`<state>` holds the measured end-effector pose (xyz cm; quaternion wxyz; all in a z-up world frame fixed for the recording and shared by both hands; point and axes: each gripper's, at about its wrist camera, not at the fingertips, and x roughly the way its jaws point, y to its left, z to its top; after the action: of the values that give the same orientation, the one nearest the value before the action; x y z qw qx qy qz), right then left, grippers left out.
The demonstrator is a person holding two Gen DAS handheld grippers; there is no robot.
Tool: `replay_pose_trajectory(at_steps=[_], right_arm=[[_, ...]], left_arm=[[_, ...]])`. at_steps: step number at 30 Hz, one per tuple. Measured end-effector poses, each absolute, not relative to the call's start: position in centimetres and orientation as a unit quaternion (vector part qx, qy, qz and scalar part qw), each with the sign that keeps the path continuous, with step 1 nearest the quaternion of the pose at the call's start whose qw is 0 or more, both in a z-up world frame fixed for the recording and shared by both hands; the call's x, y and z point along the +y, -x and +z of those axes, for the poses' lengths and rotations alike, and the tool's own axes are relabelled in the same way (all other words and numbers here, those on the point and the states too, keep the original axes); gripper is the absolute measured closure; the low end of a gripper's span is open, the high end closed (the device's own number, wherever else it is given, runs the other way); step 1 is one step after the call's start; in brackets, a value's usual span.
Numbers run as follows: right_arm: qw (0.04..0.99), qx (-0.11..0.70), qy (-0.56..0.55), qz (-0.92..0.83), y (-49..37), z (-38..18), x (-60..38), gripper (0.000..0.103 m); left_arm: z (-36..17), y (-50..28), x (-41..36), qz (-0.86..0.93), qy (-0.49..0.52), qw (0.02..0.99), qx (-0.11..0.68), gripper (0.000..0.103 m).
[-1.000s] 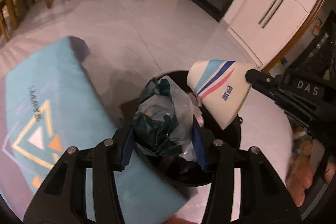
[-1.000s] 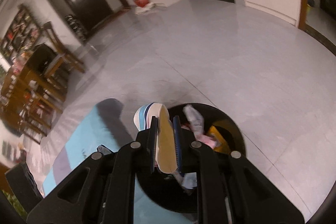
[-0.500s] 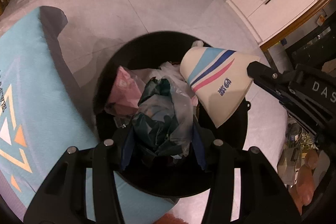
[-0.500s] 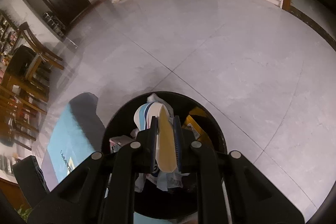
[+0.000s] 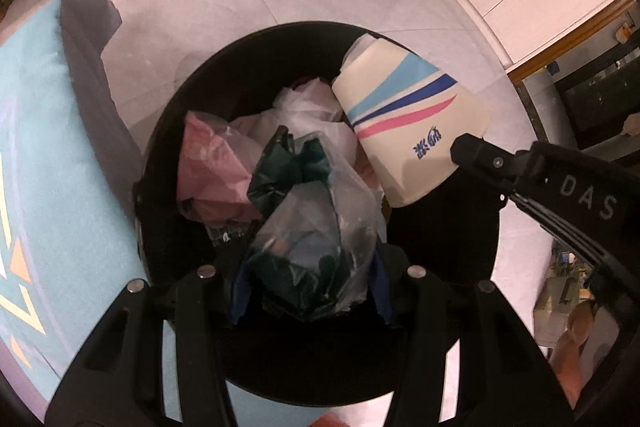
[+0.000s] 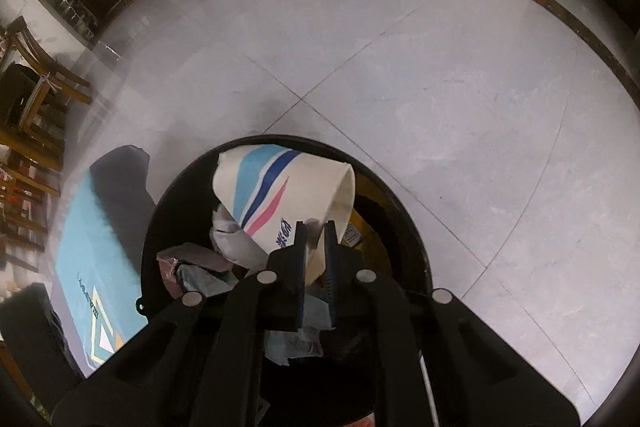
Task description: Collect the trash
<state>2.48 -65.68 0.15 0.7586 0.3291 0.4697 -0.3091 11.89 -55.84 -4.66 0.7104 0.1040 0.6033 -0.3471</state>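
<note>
Both grippers are sinking toward the bin [image 5: 192,83]. Left gripper [image 5: 308,291] is clamping a crumpled bag [image 5: 316,239] over the bin's near edge. Right gripper [image 6: 314,259], jaws just closing, is pinching the cup [image 6: 288,195] rim over the far edge.

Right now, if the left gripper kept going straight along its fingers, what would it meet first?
Probably the pink crumpled wrapper and white plastic bags heaped inside the round black trash bin; depth is unclear.

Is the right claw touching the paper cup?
Touching. In the right wrist view, the right claw pinches the rim of the paper cup between both fingers.
</note>
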Motion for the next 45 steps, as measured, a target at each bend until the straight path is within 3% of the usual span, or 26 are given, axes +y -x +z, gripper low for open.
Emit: replay_pose_trajectory(at_steps=[13, 17, 23, 31, 35, 41, 45], right_arm=[[0.751, 0.481, -0.329, -0.309, -2.2, 0.1, -66.0, 0.093], [0.760, 0.466, -0.335, -0.307, -1.6, 1.1, -65.9, 0.091], [0.777, 0.439, -0.331, -0.305, -0.8, 3.2, -65.2, 0.065], [0.807, 0.399, -0.322, -0.293, 0.1, 6.4, -64.2, 0.041], [0.821, 0.366, -0.323, -0.296, 1.1, 8.1, -63.9, 0.012], [0.841, 0.324, -0.323, -0.290, 3.0, 10.9, -63.2, 0.003], [0.849, 0.303, -0.304, -0.307, 4.1, 12.6, -62.5, 0.003]], left_arm=[[-4.4, -11.2, -55.8, -0.342, -0.100, 0.707, 0.611, 0.047], [-3.8, -11.1, -55.4, -0.342, -0.105, 0.712, 0.604, 0.030], [-2.0, -10.7, -54.6, -0.338, -0.111, 0.726, 0.589, 0.014], [3.0, -9.9, -51.9, -0.335, -0.090, 0.774, 0.529, 0.003], [6.1, -8.6, -50.6, -0.339, -0.092, 0.800, 0.486, 0.003], [10.0, -6.9, -48.8, -0.333, -0.101, 0.838, 0.421, 0.003], [12.1, -6.2, -47.6, -0.334, -0.088, 0.849, 0.400, 0.003]])
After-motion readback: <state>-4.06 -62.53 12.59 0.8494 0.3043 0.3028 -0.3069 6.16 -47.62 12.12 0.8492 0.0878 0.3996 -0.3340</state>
